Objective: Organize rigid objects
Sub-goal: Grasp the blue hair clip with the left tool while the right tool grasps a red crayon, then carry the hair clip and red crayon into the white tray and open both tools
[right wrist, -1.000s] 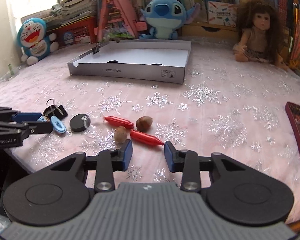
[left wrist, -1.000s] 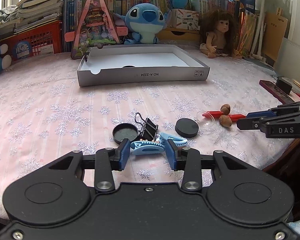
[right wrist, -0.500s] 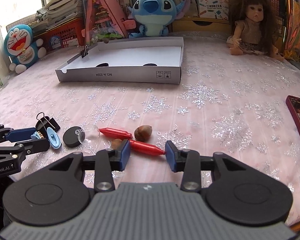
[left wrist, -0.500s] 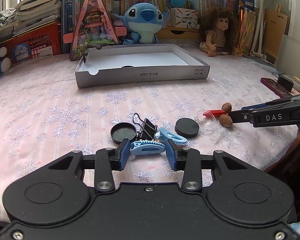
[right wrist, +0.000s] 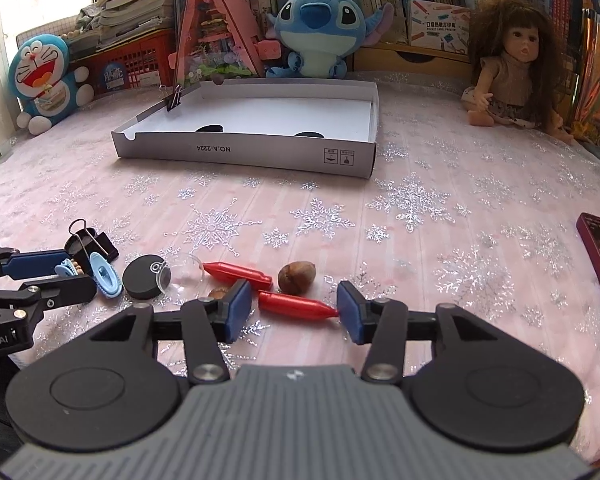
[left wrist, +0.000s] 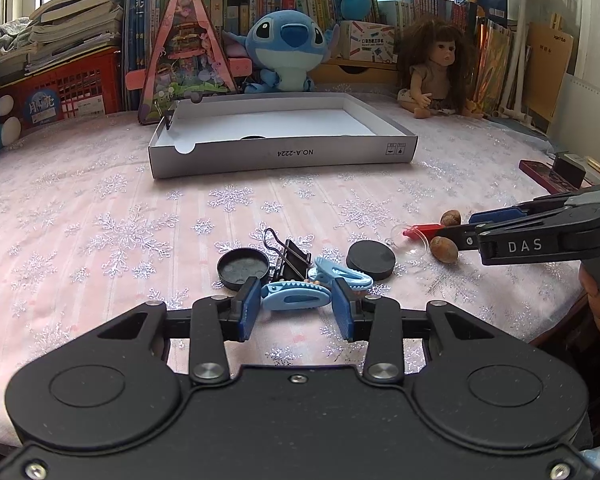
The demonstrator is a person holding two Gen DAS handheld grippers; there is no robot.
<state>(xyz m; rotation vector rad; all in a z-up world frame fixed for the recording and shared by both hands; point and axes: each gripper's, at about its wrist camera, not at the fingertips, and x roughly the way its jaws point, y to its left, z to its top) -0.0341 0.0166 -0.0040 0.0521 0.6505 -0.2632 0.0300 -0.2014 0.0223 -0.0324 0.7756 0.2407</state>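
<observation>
Rigid objects, loose lot, lying on a pink snowflake tablecloth (right wrist: 420,200) in front of a shallow white cardboard box tray (left wrist: 284,156).

- Light blue hair clip (left wrist: 296,297): lying crosswise between the blue pads of the left gripper (left wrist: 296,309), which are clenched on its two ends. A second blue hair clip (left wrist: 340,276) lies just behind it, touching.
- Black binder clip (left wrist: 290,258): beside the clips, wire handle raised.
- Black round lid, hollow side up (left wrist: 242,269); black round disc (left wrist: 371,259), to either side of the binder clip.
- Clear plastic dome (right wrist: 184,274): between the disc and the red pieces.
- Two red tapered plastic pieces: the near one (right wrist: 296,305) lies between the pads of the right gripper (right wrist: 294,311), whose jaws are opening, the tip just at the right pad, the left pad apart from it; the far one (right wrist: 238,273) just behind.
- Two brown nuts (right wrist: 296,278), (right wrist: 219,293), beside the red pieces.
- Small binder clip (right wrist: 175,101): clamped on the tray's left wall.
</observation>
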